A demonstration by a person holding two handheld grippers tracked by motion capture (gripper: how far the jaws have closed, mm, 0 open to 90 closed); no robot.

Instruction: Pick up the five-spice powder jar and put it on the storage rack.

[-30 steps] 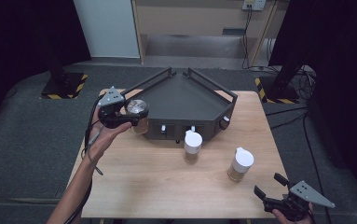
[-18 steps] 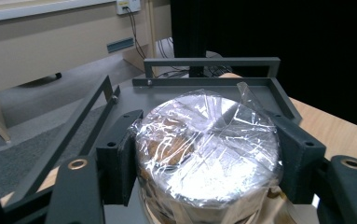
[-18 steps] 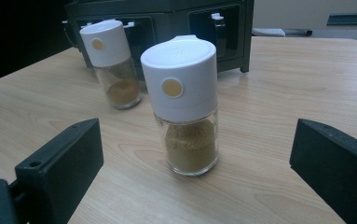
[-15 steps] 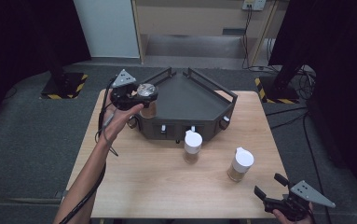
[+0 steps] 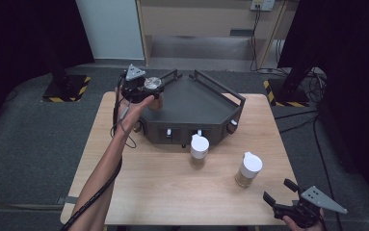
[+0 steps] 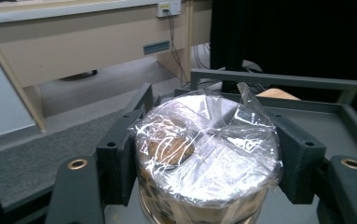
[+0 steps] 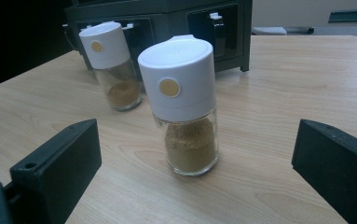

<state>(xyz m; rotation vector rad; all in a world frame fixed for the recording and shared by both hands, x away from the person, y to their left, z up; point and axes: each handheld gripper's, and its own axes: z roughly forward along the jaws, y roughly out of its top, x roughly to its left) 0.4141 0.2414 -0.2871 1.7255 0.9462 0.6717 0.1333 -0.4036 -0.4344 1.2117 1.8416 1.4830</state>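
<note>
My left gripper (image 5: 149, 89) is shut on a short round jar (image 5: 153, 84) with crinkled clear film over its top (image 6: 204, 140). It holds the jar over the left corner of a dark, angular railed tray (image 5: 206, 106) at the back of the table. In the left gripper view both black pads (image 6: 118, 158) press on the jar's sides. My right gripper (image 5: 279, 190) is at the table's front right; its jaws have just been opening and now stand wide with nothing between them. A white-capped spice jar (image 7: 183, 102) stands upright just ahead of them.
A second white-capped spice jar (image 5: 199, 150) stands in front of the tray's front wall, left of the first spice jar (image 5: 248, 169). The wooden table (image 5: 163, 187) has bare surface at front left. Grey floor, a cabinet and dark stands lie beyond it.
My left hand carried the film-covered jar from beside the tray's left side toward the back and right, to above the tray's left corner. The right gripper stayed put.
</note>
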